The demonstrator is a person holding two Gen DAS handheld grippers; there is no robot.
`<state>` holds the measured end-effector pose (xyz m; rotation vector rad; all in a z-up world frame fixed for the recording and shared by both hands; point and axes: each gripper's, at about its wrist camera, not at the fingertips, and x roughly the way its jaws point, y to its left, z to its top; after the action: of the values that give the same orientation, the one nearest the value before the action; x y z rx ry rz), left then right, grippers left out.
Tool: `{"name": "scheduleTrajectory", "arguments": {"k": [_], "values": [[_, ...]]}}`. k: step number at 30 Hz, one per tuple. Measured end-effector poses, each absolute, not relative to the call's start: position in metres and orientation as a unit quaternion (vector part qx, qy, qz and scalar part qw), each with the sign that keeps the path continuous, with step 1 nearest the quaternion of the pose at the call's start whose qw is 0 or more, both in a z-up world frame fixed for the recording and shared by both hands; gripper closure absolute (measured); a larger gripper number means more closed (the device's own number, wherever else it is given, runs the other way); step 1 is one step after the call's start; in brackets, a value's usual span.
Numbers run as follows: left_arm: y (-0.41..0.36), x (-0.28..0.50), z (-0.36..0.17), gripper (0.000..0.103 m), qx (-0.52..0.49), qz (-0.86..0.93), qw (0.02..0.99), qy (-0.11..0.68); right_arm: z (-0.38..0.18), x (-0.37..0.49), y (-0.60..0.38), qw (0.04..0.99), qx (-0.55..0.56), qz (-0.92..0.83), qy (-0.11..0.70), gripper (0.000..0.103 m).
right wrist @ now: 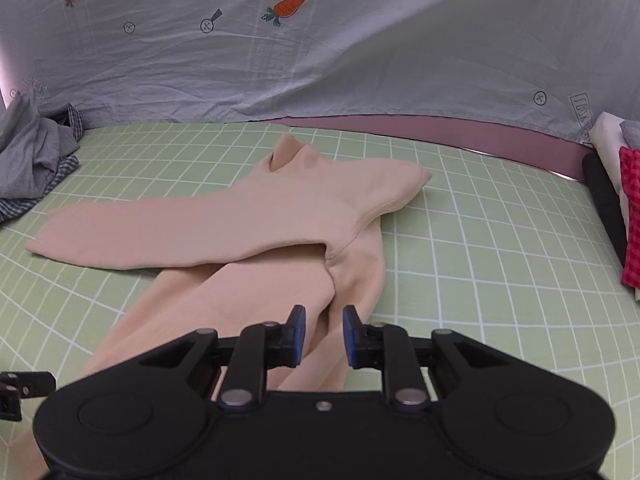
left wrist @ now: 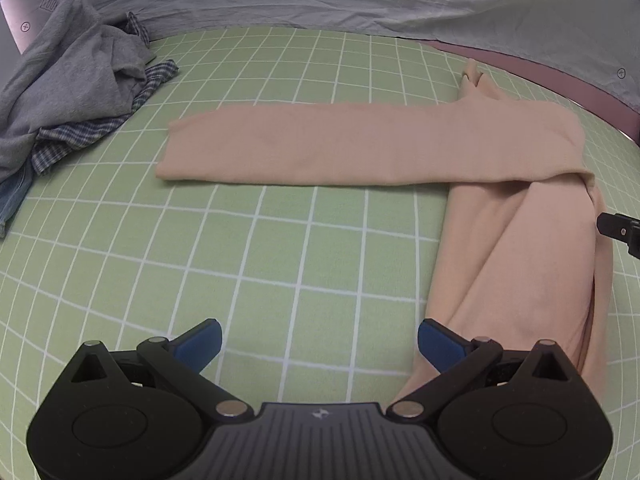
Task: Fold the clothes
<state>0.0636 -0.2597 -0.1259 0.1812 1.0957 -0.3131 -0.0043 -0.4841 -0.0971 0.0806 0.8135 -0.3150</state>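
Left wrist view: my left gripper (left wrist: 319,346) hangs over bare green checked sheet (left wrist: 248,248), pads spread wide, nothing between them.
Garment from the left claw: the peach top (left wrist: 400,148) lies ahead and to the right; its body runs toward me past my right-hand pad (left wrist: 440,346), its sleeve crosses leftward ahead of me.
Sleeve axis: side to side across the view, cuff end at the left, well apart from the grey and plaid heap (left wrist: 76,92).
Other claw: a tip of my right gripper (left wrist: 618,230) shows at the right edge, beside the body's far edge.

Right wrist view: my right gripper (right wrist: 323,336) stands narrow; a gap shows between the pads, no cloth pinched in it.
Garment from the right claw: straight ahead and below; the body's long axis runs away from me toward the collar (right wrist: 292,152).
Folded sleeve: lies over the chest, pointing left.
Nearer hand: I judge the right nearer the body and shoulder, the left nearer the cuff and hem.
Folded stack (right wrist: 628,216): at the far right edge.
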Motion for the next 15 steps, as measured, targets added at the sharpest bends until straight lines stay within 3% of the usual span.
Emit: {"name": "scheduleTrajectory", "arguments": {"k": [3,15], "values": [[-0.271,0.079,-0.133,0.0,0.096,-0.151,0.829,0.529,-0.108,0.014,-0.489,0.899,0.012,-0.148,0.411,0.093],[-0.274,0.086,-0.144,0.0,0.097,-0.15,0.821,0.542,-0.127,0.017,-0.495,0.889,0.007,-0.155,0.43,0.093]]}}
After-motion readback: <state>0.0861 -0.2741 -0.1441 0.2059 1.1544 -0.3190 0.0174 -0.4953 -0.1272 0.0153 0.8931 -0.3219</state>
